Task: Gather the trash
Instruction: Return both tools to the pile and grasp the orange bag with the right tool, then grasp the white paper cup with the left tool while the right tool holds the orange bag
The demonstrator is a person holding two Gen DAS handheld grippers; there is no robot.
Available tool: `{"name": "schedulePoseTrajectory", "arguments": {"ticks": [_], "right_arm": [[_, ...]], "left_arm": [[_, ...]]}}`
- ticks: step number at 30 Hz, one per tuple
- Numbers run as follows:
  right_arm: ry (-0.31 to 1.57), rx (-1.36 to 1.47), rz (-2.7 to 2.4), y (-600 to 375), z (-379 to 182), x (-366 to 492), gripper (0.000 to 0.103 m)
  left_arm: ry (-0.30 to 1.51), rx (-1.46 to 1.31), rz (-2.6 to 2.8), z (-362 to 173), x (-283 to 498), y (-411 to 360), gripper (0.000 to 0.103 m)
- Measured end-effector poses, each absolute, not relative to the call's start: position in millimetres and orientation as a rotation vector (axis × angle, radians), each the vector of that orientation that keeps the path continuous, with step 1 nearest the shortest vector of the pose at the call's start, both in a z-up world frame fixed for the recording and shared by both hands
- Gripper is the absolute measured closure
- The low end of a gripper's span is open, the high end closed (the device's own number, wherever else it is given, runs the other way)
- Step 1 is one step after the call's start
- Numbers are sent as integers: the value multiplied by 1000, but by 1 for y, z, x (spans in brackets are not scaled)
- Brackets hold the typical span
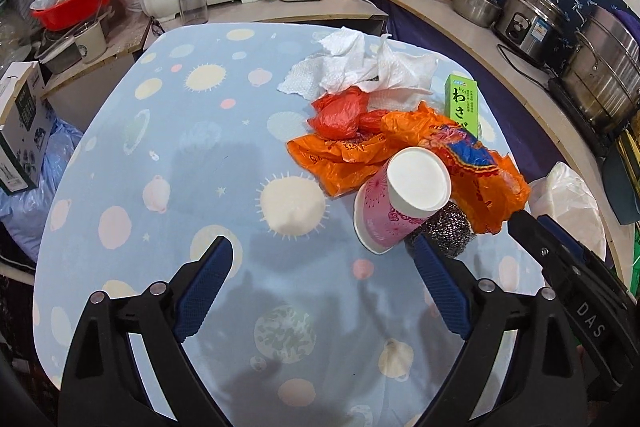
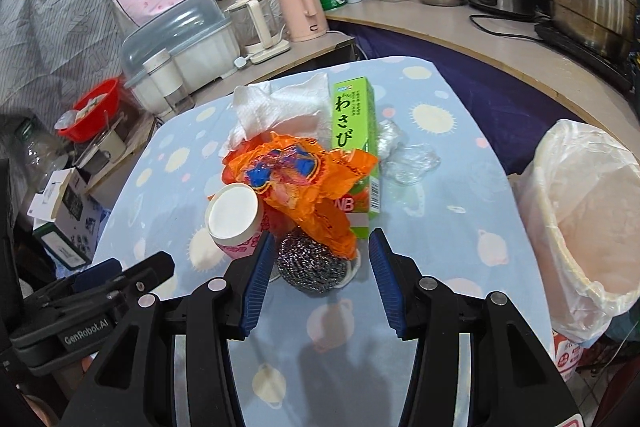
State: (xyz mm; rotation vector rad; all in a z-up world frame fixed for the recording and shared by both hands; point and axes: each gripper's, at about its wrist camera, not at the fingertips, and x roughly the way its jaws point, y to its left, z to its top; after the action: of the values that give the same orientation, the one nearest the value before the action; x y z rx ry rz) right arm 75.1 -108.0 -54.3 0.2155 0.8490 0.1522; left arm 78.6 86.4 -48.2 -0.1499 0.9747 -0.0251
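On the blue planet-print tabletop the trash sits heaped toward the far right side — white paper towels at the back, a red bag and an orange plastic bag over them, a green wasabi box alongside, a pink paper cup on its side, and a steel wool scrubber nearest the person. A bin lined with a pale bag waits off the table's right edge.

The right tongs stand partly apart and clamp on nothing. The scrubber lies just ahead of their tips and roughly centred in the gap, touching neither pad as far as I can tell. The left tongs are spread wide and also empty, over bare cloth — the cup and scrubber lie ahead and to their right, close by the right-hand pad.

What could go wrong, as I judge it: the orange bag drapes over the scrubber's far side, so a close there may snag a fold and drag the cup and box along. The cup rests against the scrubber and looks free to roll; a nudge from either tool could send it off the near edge. The scrubber is springy and round, so a shallow pinch may squirt it forward into the heap. Both tools are also crowded around the same spot, and could knock into each other if both go for it.
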Motion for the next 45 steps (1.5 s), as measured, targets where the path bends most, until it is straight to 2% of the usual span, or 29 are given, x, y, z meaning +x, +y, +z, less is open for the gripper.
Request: {"name": "schedulePoseTrajectory", "arguments": {"ticks": [7,10,11,14,30,33,40,45], "right_arm": [[854,193,174,-93,-57,93,55],[857,187,183,-92,-59,99,70],[857,186,185,-92,-59,101,82],[843,187,191,-93,-57,103,94],[729,262,105,-144,-22,90,95],[730,271,92,-151,-23,88,95],[737,282,78,-158,-27,85,95],[727,283,73,-162,-24,79,95]], "left_arm": [[1002,-156,-39,-59,88,86,16],[1014,-163,-46,-63,93,86,15],[1019,-163,-48,-64,95,85,15],[1025,-161,-62,-67,98,81,14],[1039,-132,-121,-88,127,43,14],[1041,-126,-127,-89,131,39,22],[1061,-124,-145,-91,135,34,55],[1044,-123,-135,-85,131,35,57]]}}
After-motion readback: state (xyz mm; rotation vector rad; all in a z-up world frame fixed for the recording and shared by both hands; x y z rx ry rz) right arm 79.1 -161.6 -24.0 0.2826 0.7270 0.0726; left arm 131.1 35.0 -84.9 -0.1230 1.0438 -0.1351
